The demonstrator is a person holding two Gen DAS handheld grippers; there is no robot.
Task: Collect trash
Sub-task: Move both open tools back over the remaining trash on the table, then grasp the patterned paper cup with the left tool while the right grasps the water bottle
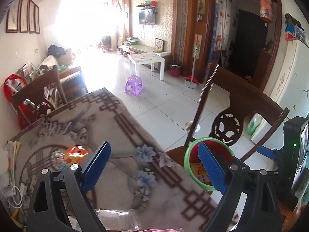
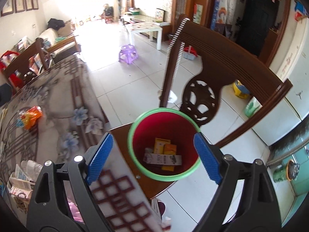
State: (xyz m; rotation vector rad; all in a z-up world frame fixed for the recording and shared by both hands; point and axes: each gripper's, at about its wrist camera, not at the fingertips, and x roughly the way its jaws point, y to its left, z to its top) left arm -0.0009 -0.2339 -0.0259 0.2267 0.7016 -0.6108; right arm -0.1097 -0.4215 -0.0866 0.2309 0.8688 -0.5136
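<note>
Both the left claw (image 1: 154,166) and the right claw (image 2: 153,157) gape wide, holding nothing. The red bin (image 2: 164,131) with cartons inside sits on a chair seat (image 2: 123,135), right of the counter (image 2: 63,100), where an orange wrapper (image 2: 31,116) lies.

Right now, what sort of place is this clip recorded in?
Most likely a home's combined living and dining room: a wall-mounted TV above a low cabinet, a sofa along the left wall, and a dining table under a flower-print cloth with carved wooden chairs.
</note>
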